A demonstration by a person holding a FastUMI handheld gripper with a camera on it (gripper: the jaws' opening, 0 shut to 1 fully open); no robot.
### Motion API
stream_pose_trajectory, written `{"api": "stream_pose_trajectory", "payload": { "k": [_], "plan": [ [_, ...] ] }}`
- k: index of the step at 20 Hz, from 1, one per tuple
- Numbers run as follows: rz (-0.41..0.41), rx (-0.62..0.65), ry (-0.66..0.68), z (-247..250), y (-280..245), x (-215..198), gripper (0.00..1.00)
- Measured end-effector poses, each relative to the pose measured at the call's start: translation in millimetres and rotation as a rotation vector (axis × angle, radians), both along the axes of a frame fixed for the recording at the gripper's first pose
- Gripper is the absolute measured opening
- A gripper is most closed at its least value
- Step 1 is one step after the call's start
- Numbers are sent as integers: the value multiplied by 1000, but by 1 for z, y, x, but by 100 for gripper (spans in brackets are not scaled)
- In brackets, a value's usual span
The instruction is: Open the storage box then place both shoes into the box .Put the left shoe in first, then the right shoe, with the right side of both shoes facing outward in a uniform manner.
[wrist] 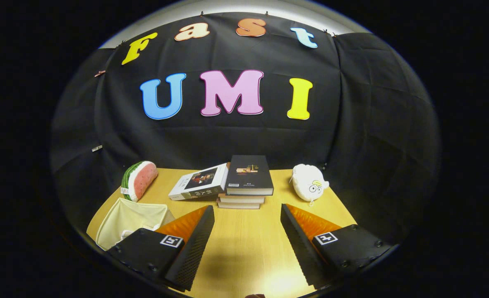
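Two fingers of the gripper (247, 231) are standing well apart in the gripper view, with nothing between them but bare tabletop. The wooden table (248, 248) is catching a bright patch of light near the fingers. The storage box (124, 221), a cream-coloured fabric one, is sitting just beside the left finger, partly hidden behind it; its soft walls are sagging inward and the top is looking open, though whether a lid or flap is folded inside I cannot tell. Something pale is showing low in its opening, too hidden to name. Beyond the box, a watermelon-slice cushion (139, 180) is leaning upright near the table's far left corner. Straight ahead of the fingers, a stack of books (246, 186) is lying flat, the top one dark-covered, and a white-covered book (199, 182) is leaning tilted against the stack's left side. A white plush toy (308, 182) with cartoon eyes is sitting to the right of the stack, apart from it, beyond the right finger.
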State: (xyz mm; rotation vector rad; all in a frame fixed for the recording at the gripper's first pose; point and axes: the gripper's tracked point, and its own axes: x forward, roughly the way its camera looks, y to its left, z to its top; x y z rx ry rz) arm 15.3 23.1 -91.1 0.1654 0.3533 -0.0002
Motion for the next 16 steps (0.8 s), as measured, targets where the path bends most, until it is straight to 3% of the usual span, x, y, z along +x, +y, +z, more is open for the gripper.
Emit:
{"api": "stream_pose_trajectory", "payload": {
  "k": [5, 16],
  "plan": [
    [-25, 11, -81, 29, -26, -9, 99],
    [56, -32, -145, 33, -47, -9, 99]
  ]
}}
